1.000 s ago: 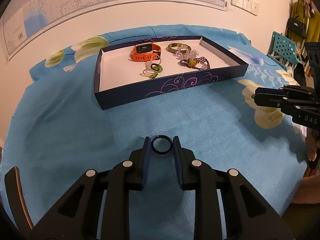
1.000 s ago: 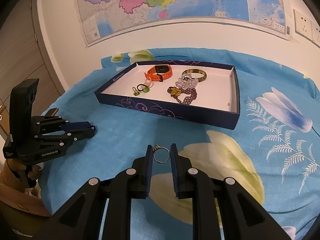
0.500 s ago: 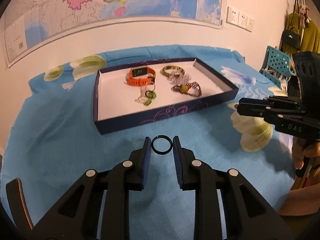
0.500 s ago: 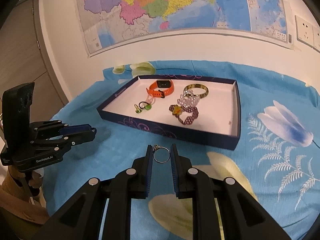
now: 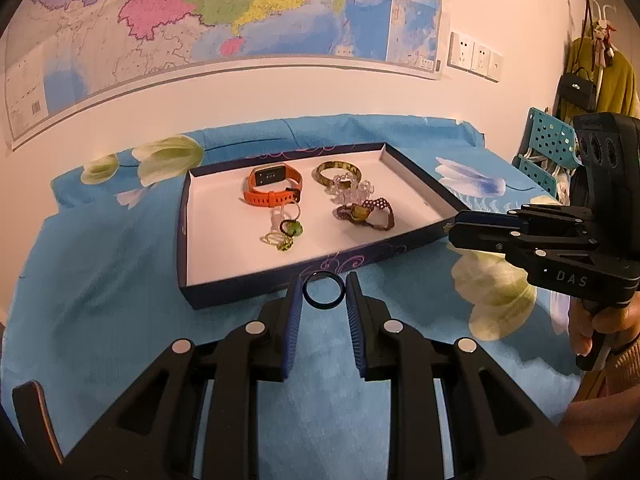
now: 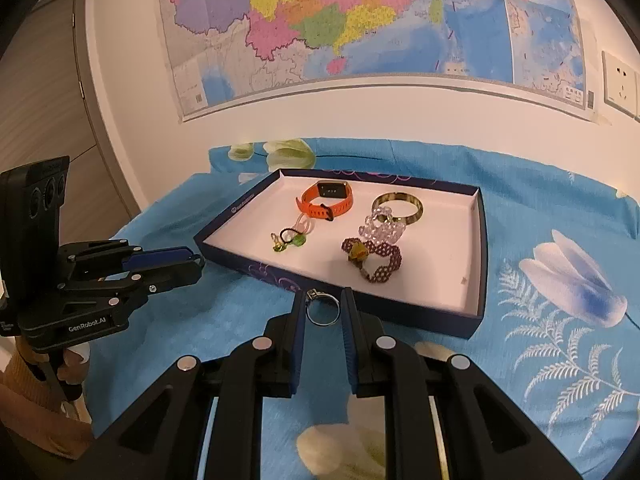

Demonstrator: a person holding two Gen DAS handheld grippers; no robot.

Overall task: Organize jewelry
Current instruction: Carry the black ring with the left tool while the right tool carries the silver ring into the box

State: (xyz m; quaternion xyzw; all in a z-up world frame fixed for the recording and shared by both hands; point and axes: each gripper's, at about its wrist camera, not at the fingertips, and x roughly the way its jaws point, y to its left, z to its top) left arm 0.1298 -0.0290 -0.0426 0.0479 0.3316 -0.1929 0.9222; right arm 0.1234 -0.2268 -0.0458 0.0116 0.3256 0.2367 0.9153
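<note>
My left gripper point(image 5: 323, 292) is shut on a dark ring point(image 5: 323, 290), held above the blue cloth just short of the dark blue tray's near wall point(image 5: 280, 276). In the right wrist view my right gripper point(image 6: 322, 307) is shut on a silver ring point(image 6: 322, 311) with a small setting at its top, close to the tray's front wall point(image 6: 400, 312). The white-floored tray holds an orange watch point(image 5: 272, 189), a gold bangle point(image 5: 338, 172), a clear bead bracelet point(image 6: 382, 226), a maroon beaded bracelet point(image 6: 374, 260) and small green rings point(image 5: 286, 236). Each gripper shows at the edge of the other's view.
A blue flowered cloth point(image 5: 100, 280) covers the table, which stands against a white wall with a large map point(image 6: 360, 20). A teal perforated chair point(image 5: 548, 148) and hanging clothes are at the right. A wooden door point(image 6: 52, 92) lies to the left.
Both grippers have risen and drawn closer to the tray, each still holding its ring. The tray now sits lower and larger in both views.
</note>
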